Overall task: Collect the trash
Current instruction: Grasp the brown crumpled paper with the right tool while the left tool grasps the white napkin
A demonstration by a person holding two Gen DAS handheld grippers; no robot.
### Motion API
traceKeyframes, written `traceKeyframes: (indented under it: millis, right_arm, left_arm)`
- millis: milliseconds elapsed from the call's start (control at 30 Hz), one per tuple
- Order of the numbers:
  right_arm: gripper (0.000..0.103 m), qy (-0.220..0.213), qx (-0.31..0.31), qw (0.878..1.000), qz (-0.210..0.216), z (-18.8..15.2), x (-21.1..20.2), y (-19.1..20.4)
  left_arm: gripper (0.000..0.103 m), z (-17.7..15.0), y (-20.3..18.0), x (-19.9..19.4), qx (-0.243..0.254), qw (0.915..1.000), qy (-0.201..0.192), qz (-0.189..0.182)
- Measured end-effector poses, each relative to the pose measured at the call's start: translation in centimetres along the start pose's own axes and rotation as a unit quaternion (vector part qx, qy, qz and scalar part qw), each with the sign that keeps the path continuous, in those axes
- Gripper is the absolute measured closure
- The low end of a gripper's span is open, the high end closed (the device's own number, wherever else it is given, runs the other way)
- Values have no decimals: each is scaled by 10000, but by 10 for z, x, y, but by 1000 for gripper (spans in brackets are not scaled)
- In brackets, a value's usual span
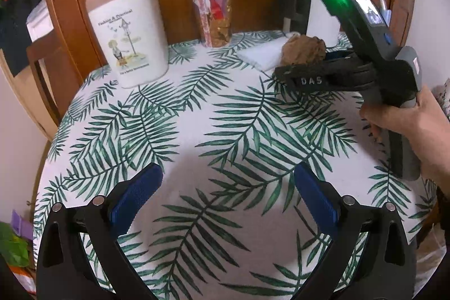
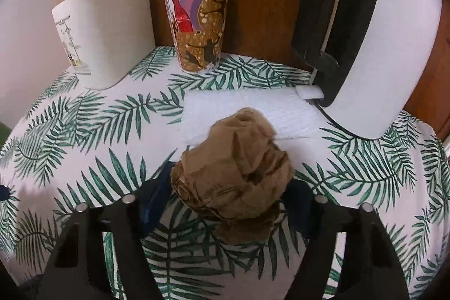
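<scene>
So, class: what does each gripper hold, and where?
Right gripper: crumpled brown paper ball, pinched across its sides. Left gripper: nothing.

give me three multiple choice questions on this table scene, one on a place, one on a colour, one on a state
1. Where does the printed paper cup stand?
A. between the small lidded bin and the white kettle
B. on the white foam sheet
C. inside the bin

2. What colour is the crumpled paper ball?
A. white
B. brown
C. blue

3. What state are the left tongs in?
A. shut on the cup
B. shut on the paper ball
C. open, nothing between them

Key: 1 A, the cup stands at the back of the table with the bin on one side and the kettle on the other. 2 B, the ball is brown against the leaf-print tablecloth. 3 C, only tablecloth shows between their blue pads; the paper ball sits in the right tongs.
</scene>
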State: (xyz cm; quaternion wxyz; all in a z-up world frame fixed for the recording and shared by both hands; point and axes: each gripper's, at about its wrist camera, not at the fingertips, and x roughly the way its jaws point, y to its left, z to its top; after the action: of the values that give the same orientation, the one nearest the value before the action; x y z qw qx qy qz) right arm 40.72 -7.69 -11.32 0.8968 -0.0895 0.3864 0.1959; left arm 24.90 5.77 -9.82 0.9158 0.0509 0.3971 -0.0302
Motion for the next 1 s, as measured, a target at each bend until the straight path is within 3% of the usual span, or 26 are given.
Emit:
traceKeyframes:
  millis: [167,333,500,733,1000]
  right_arm:
    - [48,35,-62,10000,-28,-6,-13,-15]
    - [48,68,-97,9998,-175,-28,-37,-48]
    - [48,104,-79,9992,-391,-52,-58,-79]
    - [46,16,122,9993,-362,-65,-64,-95]
    - [45,-9,171,9994,-311,-64,-61,-94]
  left_arm:
    - [6,18,-10,13,152,9997,-37,-179]
    - [6,57,-31,37,532,9970,-152,-549]
    - [6,97,-53,70,775,9945,-113,-691]
    - [6,142,-75,123,674,9967,83,-451]
    - [6,157,-94,168,873,9938,491,-489]
